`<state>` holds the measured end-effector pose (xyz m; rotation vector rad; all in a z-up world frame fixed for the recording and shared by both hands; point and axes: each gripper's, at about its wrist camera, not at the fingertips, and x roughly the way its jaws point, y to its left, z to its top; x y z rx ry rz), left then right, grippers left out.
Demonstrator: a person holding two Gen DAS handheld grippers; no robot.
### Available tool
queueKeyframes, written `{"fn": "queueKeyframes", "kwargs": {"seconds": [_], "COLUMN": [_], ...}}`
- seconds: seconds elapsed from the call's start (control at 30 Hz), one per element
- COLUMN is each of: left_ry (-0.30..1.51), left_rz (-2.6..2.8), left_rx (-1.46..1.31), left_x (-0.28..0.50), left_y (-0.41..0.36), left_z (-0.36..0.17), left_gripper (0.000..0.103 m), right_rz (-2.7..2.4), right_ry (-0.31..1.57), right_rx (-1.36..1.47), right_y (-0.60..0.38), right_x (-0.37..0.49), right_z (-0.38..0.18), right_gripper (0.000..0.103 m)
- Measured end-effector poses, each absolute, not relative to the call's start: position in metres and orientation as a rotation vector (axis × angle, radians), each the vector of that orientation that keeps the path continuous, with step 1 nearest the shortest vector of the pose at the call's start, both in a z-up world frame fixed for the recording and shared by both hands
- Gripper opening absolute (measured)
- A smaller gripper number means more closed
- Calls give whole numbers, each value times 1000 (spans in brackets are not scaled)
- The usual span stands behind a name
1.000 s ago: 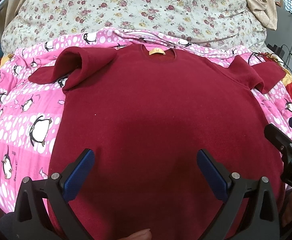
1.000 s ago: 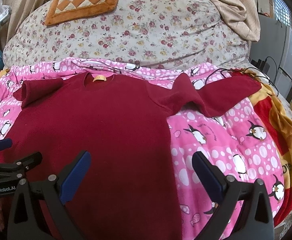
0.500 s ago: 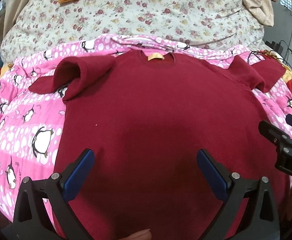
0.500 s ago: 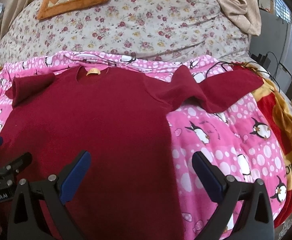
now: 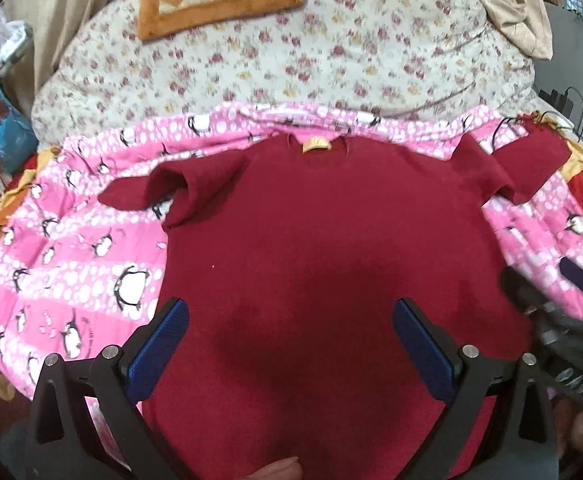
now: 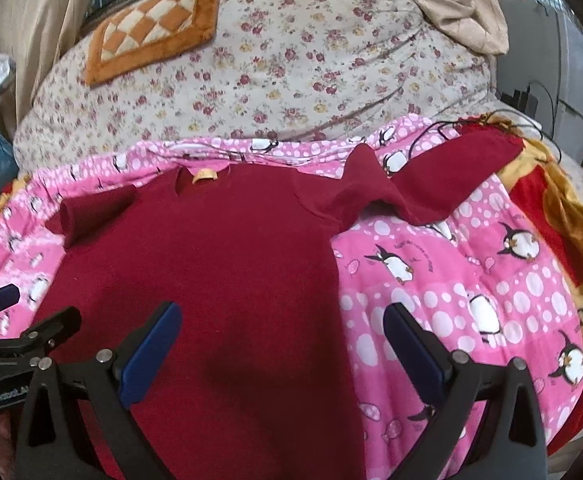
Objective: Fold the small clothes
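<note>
Grippers first: the left gripper (image 5: 291,336) hangs low in the frame with its blue pads spread wide, nothing between them, over the lower body of the maroon sweater (image 5: 323,248). The right gripper (image 6: 281,338) is likewise spread and empty; its left pad sits over the sweater's side edge and its right pad over the pink penguin quilt (image 6: 471,280).

The sweater lies flat, front down or up I cannot tell, collar tag (image 5: 316,145) toward the top of the frame, spread on the quilt. It looks like soft, thick knit: light, limp, not slippery, likely to sag and drag on the quilt when lifted. A pinch at a cuff, a shoulder seam or the hem corner would probably hold best, since the middle would only bunch up.

The left wrist view takes in the crumpled left-side sleeve (image 5: 171,192), doubled over on itself, and the whole width of the body. The right wrist view shows what that one crops: the other sleeve (image 6: 443,184) stretched out long toward the upper right, lying across a dark cable, with the red-and-yellow blanket (image 6: 563,216) beyond. Behind everything, the floral bedding (image 6: 291,72) and an orange checked cushion (image 6: 151,32).
</note>
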<state>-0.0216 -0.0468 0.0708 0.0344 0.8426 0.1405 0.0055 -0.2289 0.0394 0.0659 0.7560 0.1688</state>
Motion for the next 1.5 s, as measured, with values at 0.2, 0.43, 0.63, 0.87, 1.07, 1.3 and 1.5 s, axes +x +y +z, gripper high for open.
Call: {"fn": "queueKeyframes", "kwargs": {"seconds": [0.2,0.43,0.63,0.87,1.07,1.3,1.5], "left_ry": [752,766,824,1041,942,890,885], "left_rz": [136,111,76,111,66,83,96], "left_rx": [101,97,45,-2,-83,-46,-39], "left_x": [-35,-15,10,83,93,82,84], "left_y": [-67,-66,-43,15,27,22,18], "left_z": [94,80,55,-6,-19,-20,-19], "left_gripper": [84,84,84,85,86,86,86], "right_rz": [198,165,117,114,168,178,189], "right_ry": [753,757,777,864,891,931,935], "right_rx": [100,119,81,-34,-77,-103,-88], "right_y": [-235,-242,-236,-201,-163,-151,-156], "right_x": [4,3,7,42,102,115,117], "right_z": [42,41,34,16,0,-33,-30], "right_gripper": [102,102,102,102,102,103,103]}}
